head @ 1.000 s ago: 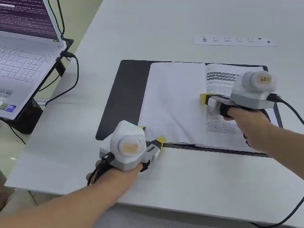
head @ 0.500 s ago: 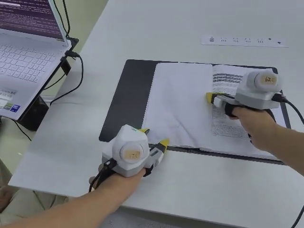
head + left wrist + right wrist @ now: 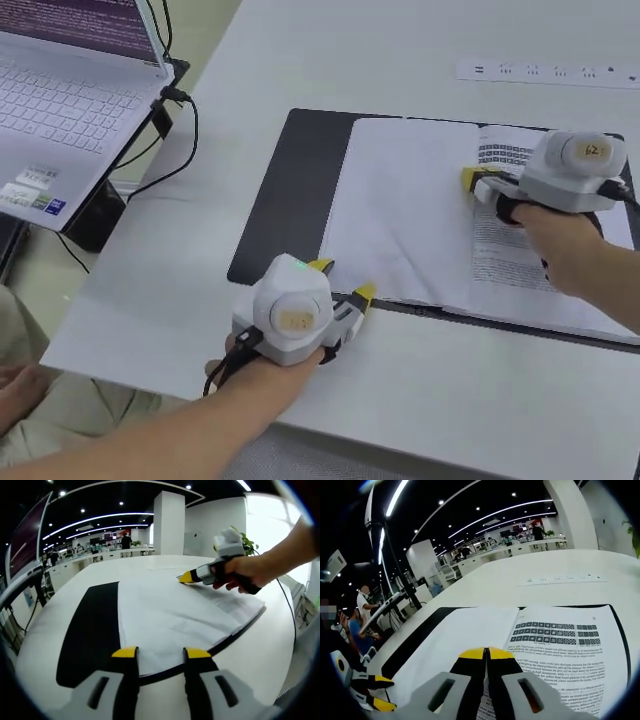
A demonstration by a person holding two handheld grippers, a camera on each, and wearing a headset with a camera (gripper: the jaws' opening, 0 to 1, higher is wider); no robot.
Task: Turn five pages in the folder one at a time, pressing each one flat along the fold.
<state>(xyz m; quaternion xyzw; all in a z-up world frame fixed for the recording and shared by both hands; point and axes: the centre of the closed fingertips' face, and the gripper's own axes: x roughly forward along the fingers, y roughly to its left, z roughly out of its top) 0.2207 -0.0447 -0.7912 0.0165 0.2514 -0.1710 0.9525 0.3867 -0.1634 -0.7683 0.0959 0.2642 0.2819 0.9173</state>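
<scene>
Jaws of the right gripper [image 3: 486,654] are pressing together with nothing between them, and their yellow tips appear to be bearing on the fold [image 3: 514,622] of the open folder [image 3: 285,190]. Jaws of the left gripper [image 3: 161,653] are standing spread and empty, just beside the folder's near edge.

The folder is lying flat toward the near edge of the desk [image 3: 300,60], with its black cover showing on the left. A blank page [image 3: 400,210], faintly wrinkled, is lying left of the fold, and a printed page [image 3: 565,645] is lying to its right.

Caution: nothing is holding the folder down, so pressure along the fold is likely to slide it. Hard tips dragged too firmly are also risking a crease or tear in the thin paper.
</scene>
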